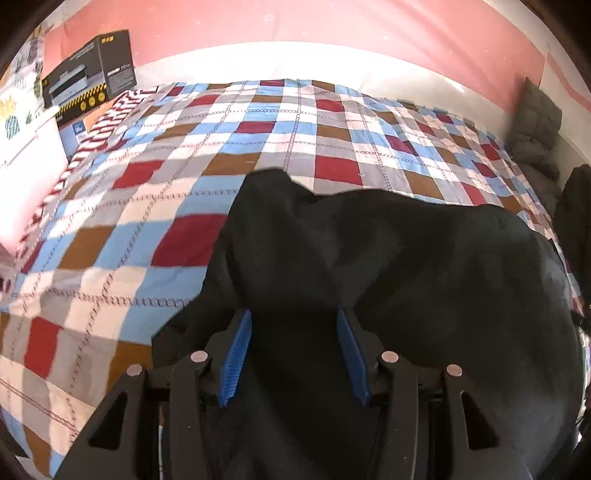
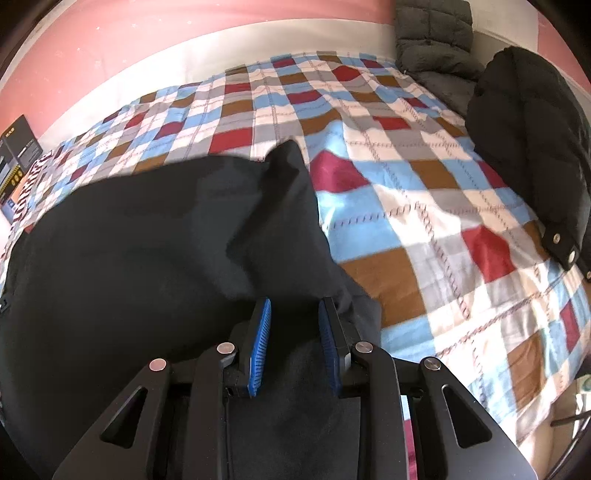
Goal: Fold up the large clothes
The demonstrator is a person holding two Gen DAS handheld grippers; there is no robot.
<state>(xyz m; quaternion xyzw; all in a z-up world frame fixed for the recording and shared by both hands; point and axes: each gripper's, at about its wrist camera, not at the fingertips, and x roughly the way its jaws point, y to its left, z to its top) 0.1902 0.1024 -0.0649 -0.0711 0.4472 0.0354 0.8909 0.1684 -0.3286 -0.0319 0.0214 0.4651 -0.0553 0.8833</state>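
Note:
A large black garment (image 1: 388,266) lies spread on a checkered bedspread (image 1: 258,122); it also shows in the right wrist view (image 2: 147,236). My left gripper (image 1: 294,317) is open, its blue pads (image 1: 236,354) apart over the garment's left near part, with a raised fold of cloth just ahead. My right gripper (image 2: 294,306) is open too, its blue pads (image 2: 260,343) straddling the cloth near the garment's right edge, where a corner (image 2: 288,155) sticks up.
A black cardboard box (image 1: 88,70) stands at the bed's far left by a red-and-white patterned cloth (image 1: 110,122). A grey quilted jacket (image 2: 436,40) and a black puffer coat (image 2: 535,147) lie at the bed's right side. A pink wall (image 1: 332,22) lies behind.

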